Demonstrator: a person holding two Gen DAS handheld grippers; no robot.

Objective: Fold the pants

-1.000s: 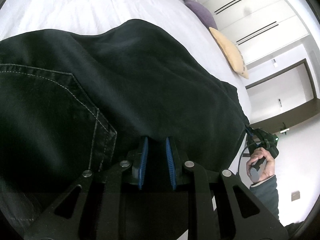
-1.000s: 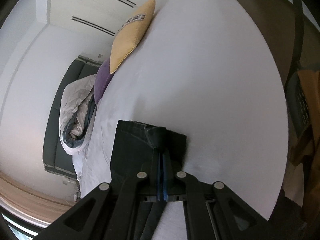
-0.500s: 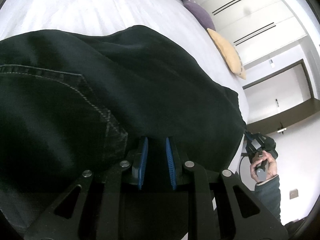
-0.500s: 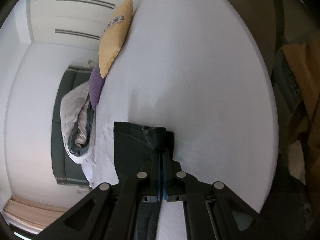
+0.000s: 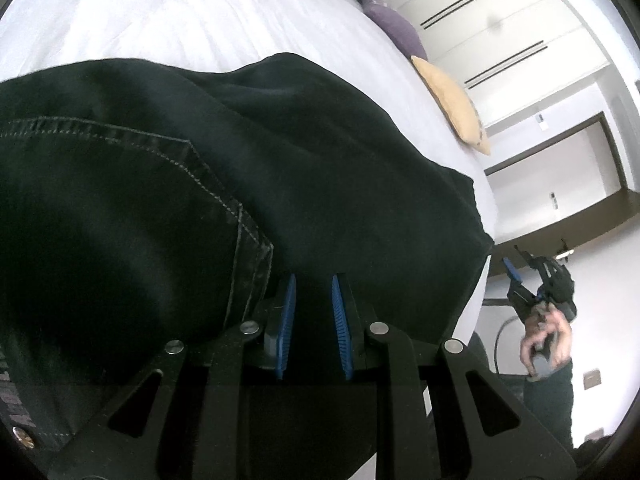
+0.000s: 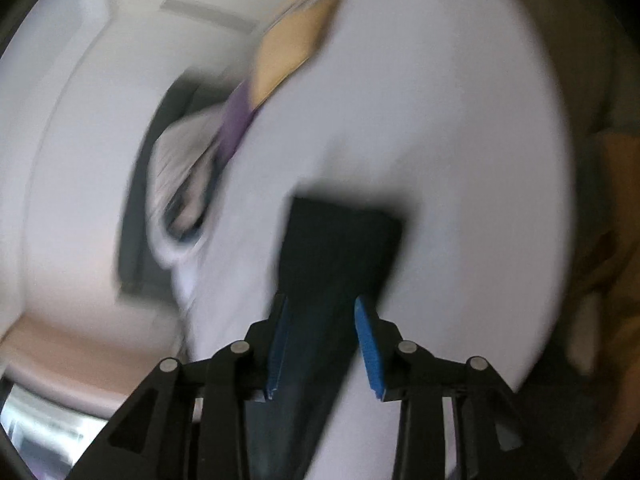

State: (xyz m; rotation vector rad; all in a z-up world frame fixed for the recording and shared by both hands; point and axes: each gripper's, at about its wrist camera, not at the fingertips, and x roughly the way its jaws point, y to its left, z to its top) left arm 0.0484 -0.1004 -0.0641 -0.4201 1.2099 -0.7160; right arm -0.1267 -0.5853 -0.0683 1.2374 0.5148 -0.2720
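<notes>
far left, a waistband patch with pale lettering, too cut off to read, sits above a metal rivet (image 5: 21, 437). the black pants (image 5: 168, 216) lie on the white bed (image 5: 192, 12), stitched back pocket (image 5: 120, 200) up. left gripper (image 5: 313, 280) is clenched on their near edge. right gripper (image 6: 321, 305) is opening, leg end below its pads, unpinched. yellow pillow (image 5: 454, 108) far right.
</notes>
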